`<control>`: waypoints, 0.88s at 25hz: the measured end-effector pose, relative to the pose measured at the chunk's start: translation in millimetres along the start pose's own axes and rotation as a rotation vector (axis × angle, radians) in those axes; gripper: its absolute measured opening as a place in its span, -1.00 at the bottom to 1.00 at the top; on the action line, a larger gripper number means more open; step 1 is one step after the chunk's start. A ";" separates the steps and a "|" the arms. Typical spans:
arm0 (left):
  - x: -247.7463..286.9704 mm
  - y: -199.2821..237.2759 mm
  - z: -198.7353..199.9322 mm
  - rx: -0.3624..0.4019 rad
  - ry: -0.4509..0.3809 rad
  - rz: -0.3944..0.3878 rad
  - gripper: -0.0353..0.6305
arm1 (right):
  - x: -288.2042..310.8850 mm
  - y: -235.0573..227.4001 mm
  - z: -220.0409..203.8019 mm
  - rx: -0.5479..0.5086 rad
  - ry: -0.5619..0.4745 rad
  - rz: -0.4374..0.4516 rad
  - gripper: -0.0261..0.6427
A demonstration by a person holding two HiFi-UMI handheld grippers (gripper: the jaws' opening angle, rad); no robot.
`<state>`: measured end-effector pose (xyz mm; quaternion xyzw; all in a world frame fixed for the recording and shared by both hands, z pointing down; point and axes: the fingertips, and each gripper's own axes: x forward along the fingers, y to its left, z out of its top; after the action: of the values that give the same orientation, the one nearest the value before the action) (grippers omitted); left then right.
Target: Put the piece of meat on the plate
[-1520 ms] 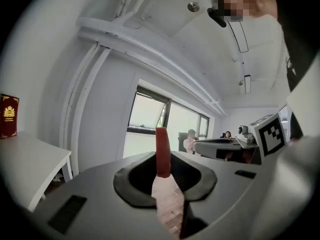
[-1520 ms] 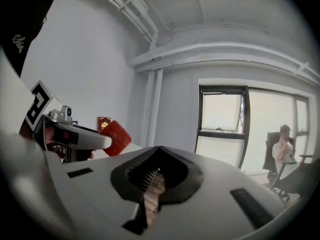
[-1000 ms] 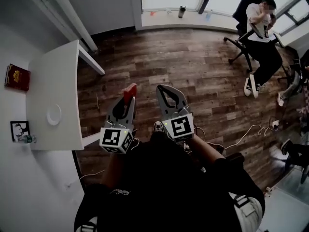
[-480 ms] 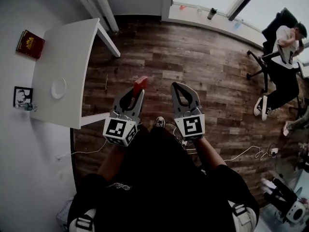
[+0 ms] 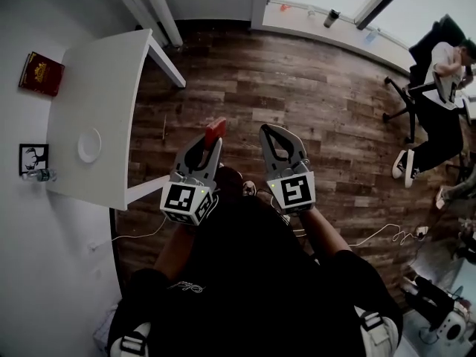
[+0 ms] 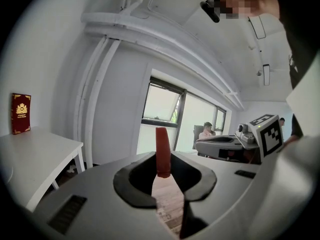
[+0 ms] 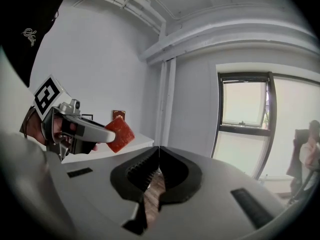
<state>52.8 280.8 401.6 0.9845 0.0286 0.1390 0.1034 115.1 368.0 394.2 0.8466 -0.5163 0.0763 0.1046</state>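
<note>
The left gripper (image 5: 210, 141) is clamped on the piece of meat (image 5: 216, 131). Its two jaws press on the lower end of the meat, and the rest of it sticks out past the tips. In the left gripper view the meat looks like a thin red strip, seen from its edge, and it stands upright between the jaw tips. In the right gripper view the same piece shows its flat side, a red square turned on one corner. The right gripper (image 5: 272, 131) has its jaws together along the whole line, and there is nothing between them.

In the head view both grippers are side by side in front of the person's body. They are close to each other but not touching, and they point away from the person over the wooden floor (image 5: 312, 95). The meat is therefore in the air, above the floor and not above the table.

The white table (image 5: 104, 73) stands to the left of the grippers, against the white wall. A white round plate (image 5: 89, 145) lies on it, in the part nearer to the person, well apart from the meat. A dark red book (image 5: 41, 74) and a small framed picture (image 5: 32, 158) are at the wall side of the table. Far at the right, near the windows, a person (image 5: 442, 69) sits on an office chair.
</note>
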 end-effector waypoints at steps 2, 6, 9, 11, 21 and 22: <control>7.8 10.3 3.7 -0.008 -0.001 0.004 -0.65 | 13.3 -1.9 0.0 0.000 0.017 0.011 -0.85; 24.0 38.9 8.5 -0.021 -0.002 0.022 -0.65 | 49.8 -3.1 1.7 -0.020 0.041 0.055 -0.85; 29.7 67.0 9.2 -0.039 0.001 0.053 -0.65 | 80.8 1.4 5.4 -0.047 0.053 0.094 -0.85; 29.6 86.5 11.2 -0.049 0.004 0.076 -0.65 | 100.7 8.1 11.3 -0.057 0.060 0.121 -0.85; 21.3 159.5 21.4 -0.108 -0.009 0.163 -0.65 | 191.1 47.1 42.4 -0.153 0.071 0.296 -0.85; 20.3 166.6 21.7 -0.114 -0.010 0.179 -0.65 | 199.2 51.0 45.4 -0.165 0.065 0.316 -0.85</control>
<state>82.9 115.6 421.9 0.9763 -0.0681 0.1441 0.1463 161.4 162.7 402.6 0.7406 -0.6436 0.0768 0.1770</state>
